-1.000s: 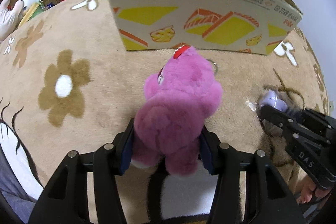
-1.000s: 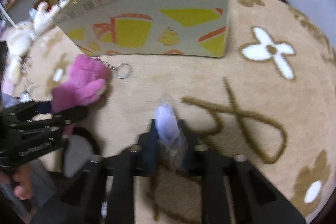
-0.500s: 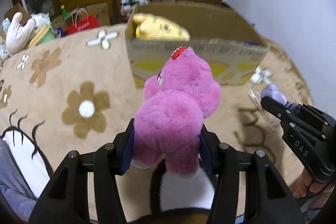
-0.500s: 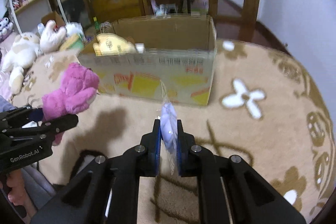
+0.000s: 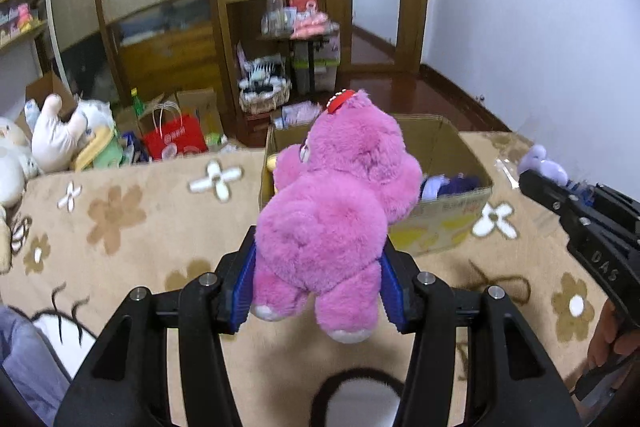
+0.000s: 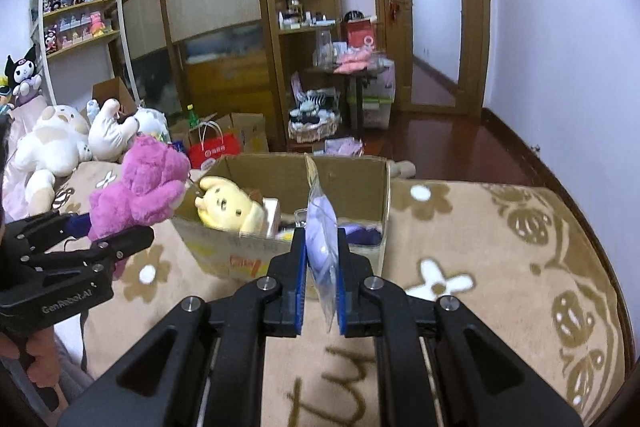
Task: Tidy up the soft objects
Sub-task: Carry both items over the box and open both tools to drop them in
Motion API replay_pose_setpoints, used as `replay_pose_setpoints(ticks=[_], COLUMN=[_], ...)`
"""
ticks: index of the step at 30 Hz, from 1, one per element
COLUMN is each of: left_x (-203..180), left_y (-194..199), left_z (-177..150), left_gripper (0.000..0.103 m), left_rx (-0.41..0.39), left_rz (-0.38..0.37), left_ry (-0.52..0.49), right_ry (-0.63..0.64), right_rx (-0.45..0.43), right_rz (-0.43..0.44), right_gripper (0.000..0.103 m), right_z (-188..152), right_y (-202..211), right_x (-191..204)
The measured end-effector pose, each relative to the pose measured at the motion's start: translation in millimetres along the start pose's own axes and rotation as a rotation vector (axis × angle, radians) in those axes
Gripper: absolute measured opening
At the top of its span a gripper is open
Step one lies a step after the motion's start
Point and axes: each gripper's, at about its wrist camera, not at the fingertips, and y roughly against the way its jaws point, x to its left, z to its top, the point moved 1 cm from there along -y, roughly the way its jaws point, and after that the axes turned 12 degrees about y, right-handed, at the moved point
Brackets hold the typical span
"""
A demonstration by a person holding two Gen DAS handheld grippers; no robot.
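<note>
My left gripper is shut on a pink plush bear and holds it in the air, short of the open cardboard box. The bear also shows in the right wrist view, left of the box. My right gripper is shut on a small lavender soft toy in a clear plastic bag, held up in front of the box. In the left wrist view this toy shows at the right. A yellow plush and purple soft items lie in the box.
The box stands on a beige flower-patterned blanket. White plush toys lie at the far left. A red paper bag, a basket and wooden shelves stand behind the box.
Both grippers have risen from the blanket with their toys. The view now looks down into the box from above its near wall.
</note>
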Motion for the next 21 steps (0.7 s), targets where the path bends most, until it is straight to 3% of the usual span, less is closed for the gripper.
replay_pose_setpoints(ticks=[6,11,21], left_x=[-15,-21,-31], left_y=[-2,-16,-70], left_z=[27,46,51], left_gripper=[0.051,0.051,0.052], left_rx=[-0.062,-0.08,-0.035], left_rz=[-0.026,-0.044,-0.055], left_ry=[-0.046,-0.026,-0.046], right_ry=[-0.003,0.0,0.018], right_rx=[-0.037,-0.074,-0.055], right_rz=[0.015,0.02,0.048], right_gripper=[0.013,0.013,0.014], right_z=[16,26,21], right_y=[-15,-23,-60], right_x=[-5,-10,-18])
